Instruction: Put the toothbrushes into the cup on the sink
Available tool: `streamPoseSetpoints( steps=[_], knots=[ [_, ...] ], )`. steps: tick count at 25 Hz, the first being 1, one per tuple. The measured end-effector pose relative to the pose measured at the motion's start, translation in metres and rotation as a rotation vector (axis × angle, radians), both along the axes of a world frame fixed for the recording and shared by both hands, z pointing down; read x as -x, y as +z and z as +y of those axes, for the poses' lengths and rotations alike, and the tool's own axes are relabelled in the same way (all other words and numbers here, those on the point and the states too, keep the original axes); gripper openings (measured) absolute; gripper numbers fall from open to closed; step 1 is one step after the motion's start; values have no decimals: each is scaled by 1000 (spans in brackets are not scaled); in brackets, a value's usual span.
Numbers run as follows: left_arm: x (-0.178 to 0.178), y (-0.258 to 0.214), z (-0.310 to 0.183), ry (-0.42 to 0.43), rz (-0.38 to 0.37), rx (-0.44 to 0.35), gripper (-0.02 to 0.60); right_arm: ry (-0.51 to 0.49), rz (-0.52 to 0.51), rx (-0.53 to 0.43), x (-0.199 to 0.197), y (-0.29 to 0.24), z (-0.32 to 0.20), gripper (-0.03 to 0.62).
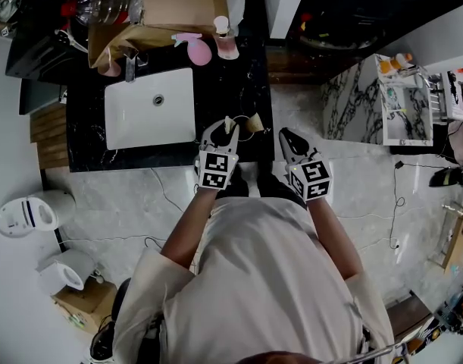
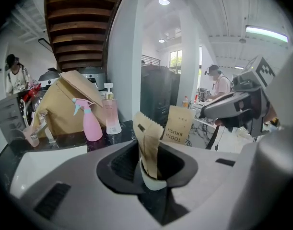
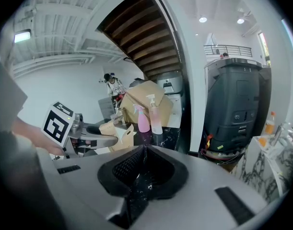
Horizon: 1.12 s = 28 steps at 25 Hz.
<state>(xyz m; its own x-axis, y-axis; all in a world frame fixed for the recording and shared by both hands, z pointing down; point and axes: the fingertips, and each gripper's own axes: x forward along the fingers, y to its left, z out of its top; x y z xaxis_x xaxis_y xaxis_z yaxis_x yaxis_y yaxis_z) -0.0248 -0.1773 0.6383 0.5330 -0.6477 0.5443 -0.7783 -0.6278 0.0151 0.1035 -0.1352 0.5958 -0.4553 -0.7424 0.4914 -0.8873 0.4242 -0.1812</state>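
Observation:
A kraft-paper toothbrush pack point(image 2: 147, 140) stands upright in a small white cup point(image 2: 152, 180) on the black counter point(image 1: 239, 74), right of the sink. My left gripper point(image 2: 148, 162) is around it, jaws apart on either side, and the pads are not pressing the pack. From the head view the left gripper point(image 1: 222, 132) sits at the counter's front edge with the pack point(image 1: 229, 125) between its fingers. A second pack marked TOOTH BRUSH point(image 2: 178, 124) stands just behind and to the right. My right gripper point(image 1: 289, 139) hovers off the counter's right front corner, shut and empty point(image 3: 143, 152).
The white sink basin point(image 1: 150, 108) and its faucet point(image 1: 130, 67) lie to the left. A pink spray bottle point(image 1: 198, 50), a pink pump bottle point(image 1: 226, 40) and a brown cardboard box point(image 1: 178, 2) stand at the counter's back. A marble floor with cables lies below.

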Motion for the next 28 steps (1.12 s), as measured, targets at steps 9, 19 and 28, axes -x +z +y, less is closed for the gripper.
streamPoseSetpoints(
  steps=[9, 19, 28],
  knots=[
    [0, 13, 8, -7, 23, 36, 195, -6, 5, 8, 1, 3, 9, 43],
    [1, 10, 18, -9, 70, 46, 209, -25, -3, -11, 9, -4, 11, 43],
    [3, -9, 27, -19, 89, 46, 201, -40, -6, -33, 9, -14, 10, 43]
  ],
)
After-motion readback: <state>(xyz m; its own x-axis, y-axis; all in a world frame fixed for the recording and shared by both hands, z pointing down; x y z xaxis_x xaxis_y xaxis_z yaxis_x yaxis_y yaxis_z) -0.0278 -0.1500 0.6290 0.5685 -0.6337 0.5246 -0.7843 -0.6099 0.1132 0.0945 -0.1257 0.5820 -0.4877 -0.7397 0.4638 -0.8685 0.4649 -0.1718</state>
